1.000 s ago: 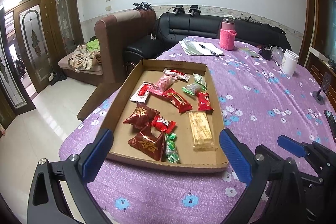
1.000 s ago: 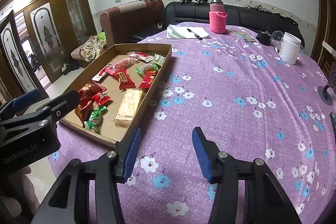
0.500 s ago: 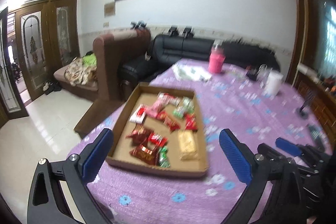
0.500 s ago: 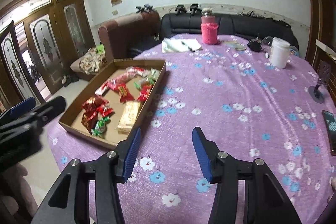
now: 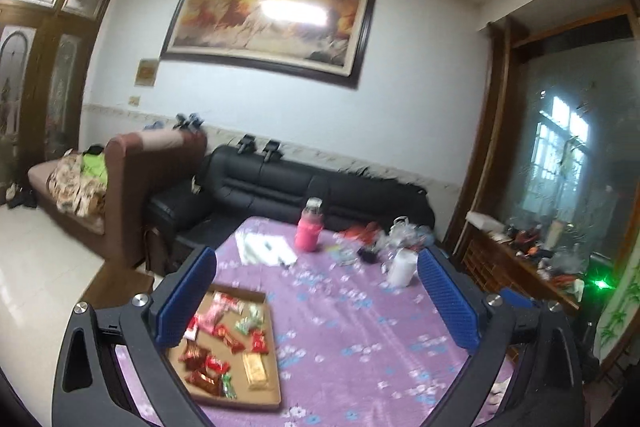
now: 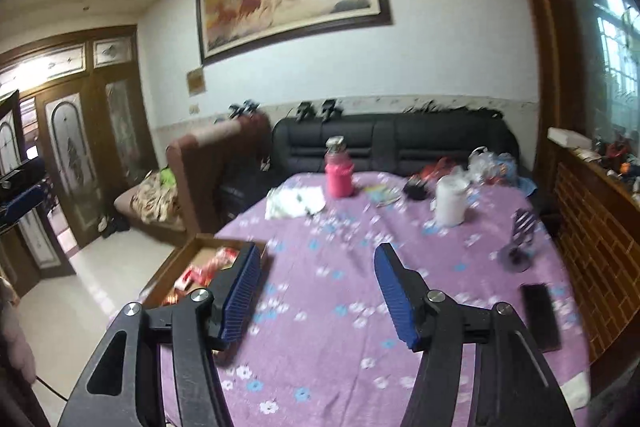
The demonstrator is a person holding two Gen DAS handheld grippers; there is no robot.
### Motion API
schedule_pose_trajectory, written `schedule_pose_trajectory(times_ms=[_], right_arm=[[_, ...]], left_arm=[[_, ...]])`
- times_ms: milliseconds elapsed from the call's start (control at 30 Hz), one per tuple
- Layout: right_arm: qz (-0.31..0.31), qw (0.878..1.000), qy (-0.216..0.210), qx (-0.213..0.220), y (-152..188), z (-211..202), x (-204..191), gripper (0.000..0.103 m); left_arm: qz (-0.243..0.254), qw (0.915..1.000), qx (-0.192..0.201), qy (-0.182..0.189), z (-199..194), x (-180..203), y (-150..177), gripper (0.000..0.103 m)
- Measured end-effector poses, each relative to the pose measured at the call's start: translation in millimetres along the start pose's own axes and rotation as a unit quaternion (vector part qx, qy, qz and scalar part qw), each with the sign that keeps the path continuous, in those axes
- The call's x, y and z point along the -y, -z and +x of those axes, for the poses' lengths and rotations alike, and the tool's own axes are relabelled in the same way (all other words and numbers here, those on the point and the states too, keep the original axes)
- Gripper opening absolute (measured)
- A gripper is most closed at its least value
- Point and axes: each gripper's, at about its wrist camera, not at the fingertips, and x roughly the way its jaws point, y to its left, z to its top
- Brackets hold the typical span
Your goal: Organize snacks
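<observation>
A shallow cardboard tray [image 5: 276, 359] lies on the near left of the purple flowered table [image 5: 360, 327]. It holds several wrapped snacks [image 5: 212, 367], red, green and pink, and a gold bar [image 5: 255, 369]. My left gripper [image 5: 316, 295] is open and empty, raised well above and behind the tray. My right gripper [image 6: 316, 291] is open and empty, also raised over the table's near edge. In the right wrist view the tray [image 6: 176, 263] is partly hidden behind the left finger.
At the table's far end stand a pink bottle [image 5: 310, 231], white papers with a pen [image 5: 264, 249], a white jar [image 5: 402, 267] and bags. A black phone [image 6: 540, 315] and a small stand [image 6: 520, 239] lie at the right. Sofas stand behind the table.
Both grippers have pulled back and tilted upward, away from the tray. The tray now looks smaller and lower in both views. Both stay open and empty.
</observation>
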Motion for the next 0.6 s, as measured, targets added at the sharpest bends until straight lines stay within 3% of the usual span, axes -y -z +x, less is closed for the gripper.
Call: schedule_pose_trajectory(times_ms=[100, 200, 300, 400, 467, 533, 600], right_arm=[[-0.012, 0.999, 0.017, 0.034, -39.2, -35.2, 2.6, 0.064], [-0.021, 0.996, 0.038, 0.081, -93.6, -83.9, 4.7, 0.064], [-0.034, 0.989, 0.081, 0.119, -143.6, -123.3, 3.9, 0.064], [-0.058, 0.976, 0.146, 0.153, -196.6, -158.2, -3.4, 0.064], [-0.055, 0.967, 0.179, 0.172, -230.2, -180.2, -5.2, 0.064], [-0.040, 0.966, 0.183, 0.177, -252.4, -192.2, -3.5, 0.070], [-0.031, 0.969, 0.184, 0.163, -264.3, -191.1, -1.5, 0.073]], left_arm=[[0.028, 0.9992, 0.021, -0.021, -29.3, 8.5, -44.4, 0.101], [0.052, 0.9943, 0.058, -0.073, -63.8, 10.1, -90.4, 0.101], [0.094, 0.9770, 0.104, -0.160, -98.4, 13.3, -136.7, 0.101], [0.113, 0.9588, 0.120, -0.231, -120.5, 10.4, -178.7, 0.101], [0.111, 0.9502, 0.116, -0.267, -130.7, 3.9, -204.2, 0.101], [0.112, 0.9410, 0.114, -0.298, -137.0, -3.7, -218.6, 0.103], [0.111, 0.9397, 0.103, -0.307, -137.6, -14.9, -221.1, 0.103]])
